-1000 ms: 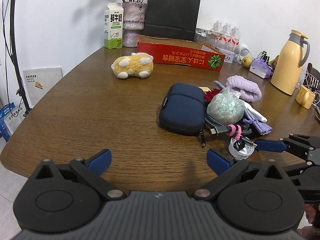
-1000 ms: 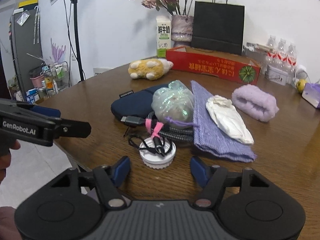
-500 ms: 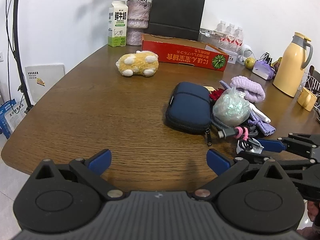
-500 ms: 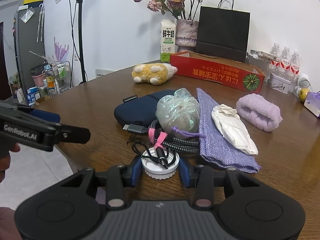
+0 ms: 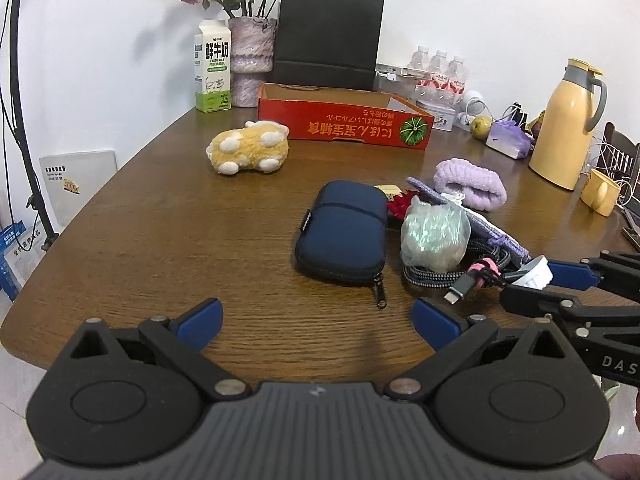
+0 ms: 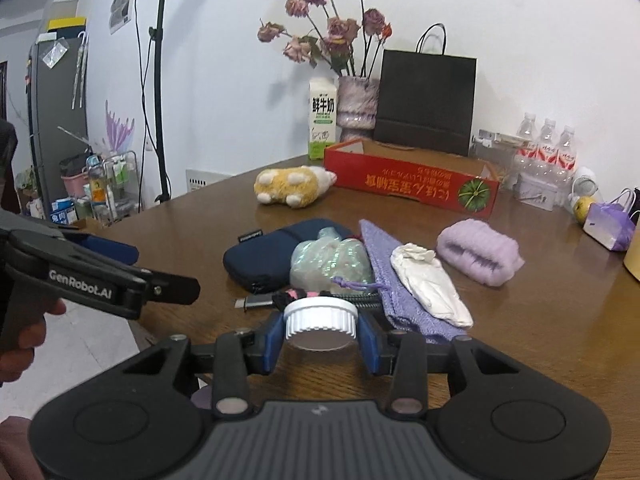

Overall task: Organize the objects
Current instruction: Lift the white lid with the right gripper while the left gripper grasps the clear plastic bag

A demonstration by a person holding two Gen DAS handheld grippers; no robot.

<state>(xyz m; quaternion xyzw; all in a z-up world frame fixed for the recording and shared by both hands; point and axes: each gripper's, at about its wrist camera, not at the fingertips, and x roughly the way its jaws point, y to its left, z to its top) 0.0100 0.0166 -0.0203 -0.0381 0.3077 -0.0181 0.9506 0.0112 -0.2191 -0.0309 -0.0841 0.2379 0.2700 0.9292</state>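
My right gripper is shut on a white ribbed cap and holds it just above the wooden table, tilted so its underside shows. In the left wrist view the same cap sits between the right gripper's fingers at the right edge. Behind it lie a braided cable with a pink tie, an iridescent plastic bag, a navy zip pouch and a purple knitted pouch. My left gripper hangs open over the near table edge with nothing in it.
A yellow plush toy and a red cardboard box lie further back, with a milk carton, vase and black paper bag by the wall. A lilac fuzzy roll, yellow thermos and yellow mug stand right.
The right gripper closed around the white cap and lifted it off the table, away from the black cord that lay on it. The left gripper stayed open and nearly still.
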